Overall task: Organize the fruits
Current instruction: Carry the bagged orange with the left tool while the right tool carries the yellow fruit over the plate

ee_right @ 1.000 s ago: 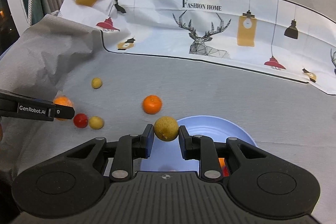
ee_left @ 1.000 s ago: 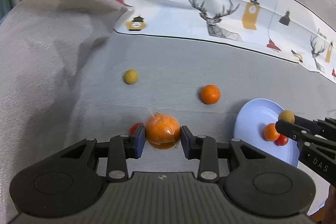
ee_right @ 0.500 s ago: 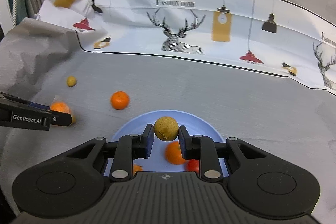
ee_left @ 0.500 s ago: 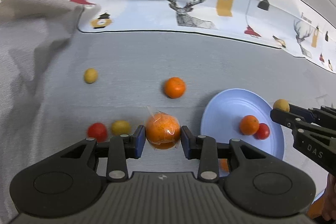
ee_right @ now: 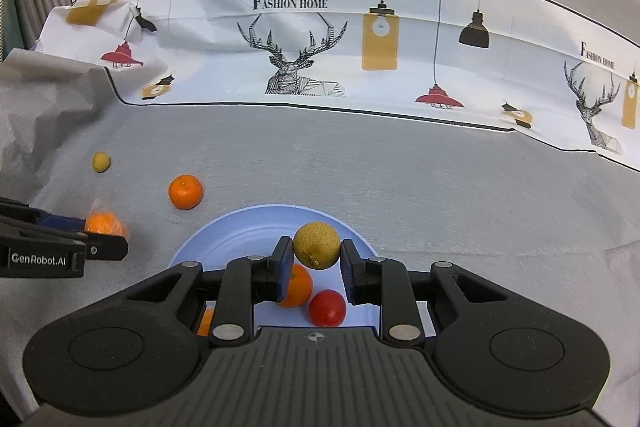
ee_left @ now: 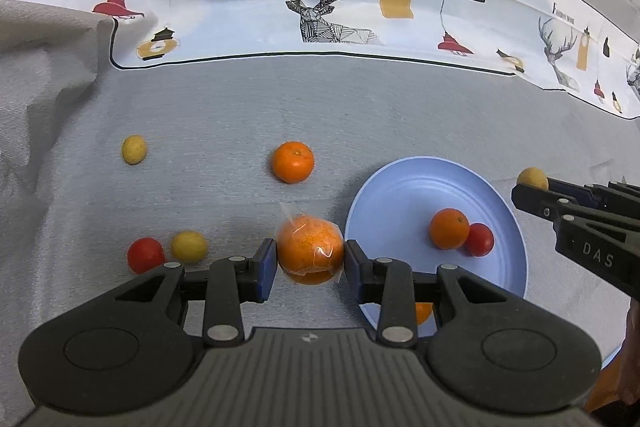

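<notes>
The left hand-held gripper (ee_left: 310,265) clamps a plastic-wrapped orange (ee_left: 310,253); the right hand-held gripper (ee_right: 316,261) clamps a dimpled yellow fruit (ee_right: 317,245).

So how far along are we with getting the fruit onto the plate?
Partly done. Already on the blue plate: an orange, a red tomato, and another orange piece at its near edge. In hand: the left gripper holds a wrapped orange; the right gripper holds a yellow fruit above the plate. Left on the cloth: a loose orange, two yellow fruits and a tomato.
</notes>
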`<state>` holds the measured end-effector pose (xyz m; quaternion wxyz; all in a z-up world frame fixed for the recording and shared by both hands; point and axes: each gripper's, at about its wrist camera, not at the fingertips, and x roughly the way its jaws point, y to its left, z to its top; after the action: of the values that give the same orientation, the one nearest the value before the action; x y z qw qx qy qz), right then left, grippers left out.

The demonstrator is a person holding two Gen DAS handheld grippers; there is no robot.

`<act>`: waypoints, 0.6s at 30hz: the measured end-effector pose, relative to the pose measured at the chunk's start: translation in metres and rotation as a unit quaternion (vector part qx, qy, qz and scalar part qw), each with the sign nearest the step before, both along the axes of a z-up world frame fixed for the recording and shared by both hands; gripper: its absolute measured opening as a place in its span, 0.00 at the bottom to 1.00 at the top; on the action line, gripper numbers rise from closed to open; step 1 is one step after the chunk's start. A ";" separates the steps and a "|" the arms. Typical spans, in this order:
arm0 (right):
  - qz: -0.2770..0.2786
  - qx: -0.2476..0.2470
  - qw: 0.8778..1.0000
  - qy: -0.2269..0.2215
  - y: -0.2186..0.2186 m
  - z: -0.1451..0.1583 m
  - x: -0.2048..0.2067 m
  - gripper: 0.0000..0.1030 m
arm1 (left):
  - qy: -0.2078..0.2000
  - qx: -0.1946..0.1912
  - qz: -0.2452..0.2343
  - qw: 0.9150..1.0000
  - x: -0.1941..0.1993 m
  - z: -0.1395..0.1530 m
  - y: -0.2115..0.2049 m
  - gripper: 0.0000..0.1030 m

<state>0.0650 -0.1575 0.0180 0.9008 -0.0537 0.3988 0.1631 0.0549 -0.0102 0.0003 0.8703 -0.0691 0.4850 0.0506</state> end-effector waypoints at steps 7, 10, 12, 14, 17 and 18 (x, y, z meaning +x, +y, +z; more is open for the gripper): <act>-0.024 -0.001 1.000 0.001 -0.006 0.000 0.003 0.26 | -0.011 -0.019 -0.015 1.000 -0.002 0.002 -0.002 0.39; -0.036 -0.003 0.999 0.008 -0.011 -0.003 0.006 0.26 | -0.012 -0.041 -0.042 0.998 -0.002 0.002 -0.010 0.39; -0.042 -0.007 0.999 0.013 -0.012 -0.004 0.007 0.26 | -0.004 -0.058 -0.072 0.996 -0.002 0.000 -0.019 0.39; -0.044 -0.009 0.999 0.019 -0.013 -0.006 0.007 0.26 | -0.003 -0.060 -0.091 0.994 -0.003 -0.002 -0.028 0.39; -0.044 -0.013 0.999 0.026 -0.011 -0.008 0.007 0.26 | -0.005 -0.057 -0.111 0.992 -0.004 -0.005 -0.041 0.39; -0.044 -0.014 0.999 0.028 -0.011 -0.009 0.007 0.26 | -0.005 -0.061 -0.117 0.991 -0.004 -0.006 -0.044 0.39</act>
<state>0.0723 -0.1684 0.0092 0.8949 -0.0447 0.4278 0.1190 0.0512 -0.0545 -0.0059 0.8666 -0.0651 0.4880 -0.0813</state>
